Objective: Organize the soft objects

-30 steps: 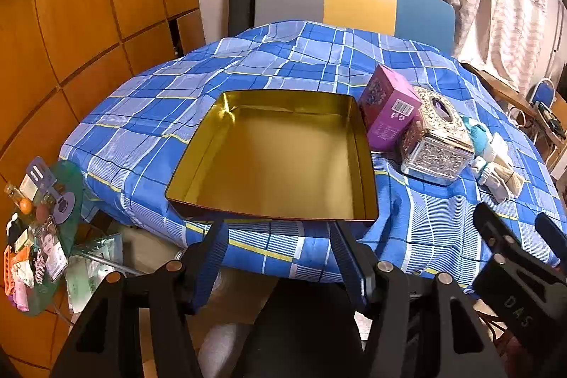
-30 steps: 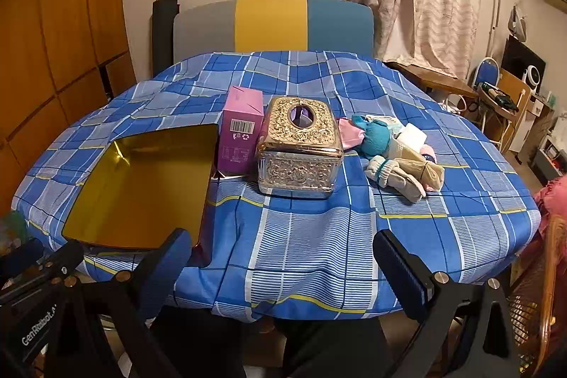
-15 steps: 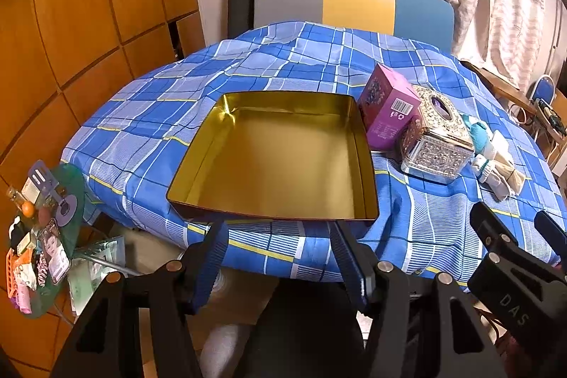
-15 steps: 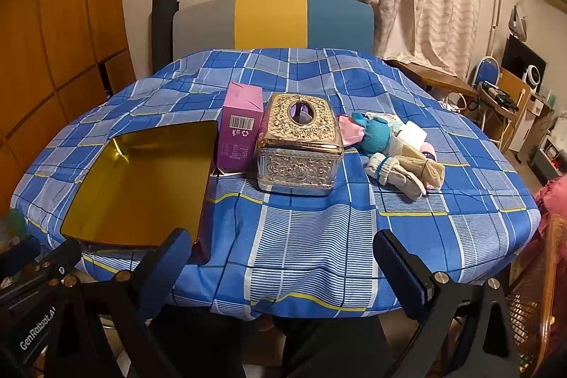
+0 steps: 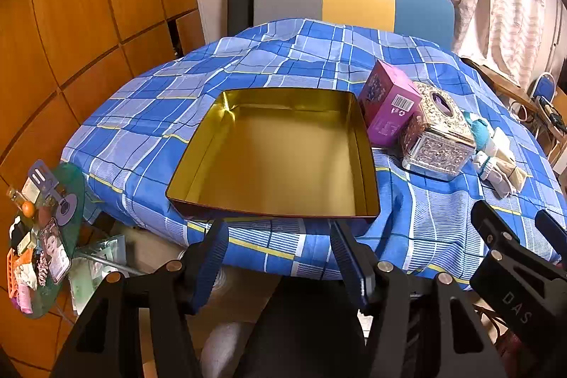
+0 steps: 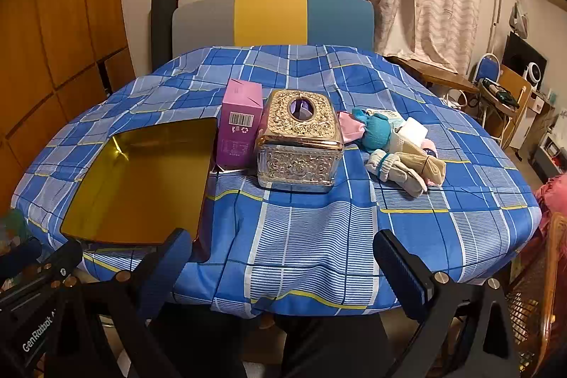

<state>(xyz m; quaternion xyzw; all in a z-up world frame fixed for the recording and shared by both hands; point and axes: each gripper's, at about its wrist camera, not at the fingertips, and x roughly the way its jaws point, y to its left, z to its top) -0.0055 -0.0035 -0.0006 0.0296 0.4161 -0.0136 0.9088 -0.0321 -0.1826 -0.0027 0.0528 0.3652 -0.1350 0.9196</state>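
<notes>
Gold tin (image 5: 276, 162) empty, nine o'clock of tissue box (image 6: 300, 144). Left gripper (image 5: 276, 236) and right gripper (image 6: 283, 250) spread, holding nothing. Risk: sock pile (image 6: 397, 151) snagging, scattering past three o'clock edge.

"DAS" stands on the right gripper (image 5: 519, 275) body. "GenRobot" marks the left gripper (image 6: 33, 286) body, its ending cut off. The pink box (image 6: 240, 127) bears a barcode, apparently with recycling marks.
</notes>
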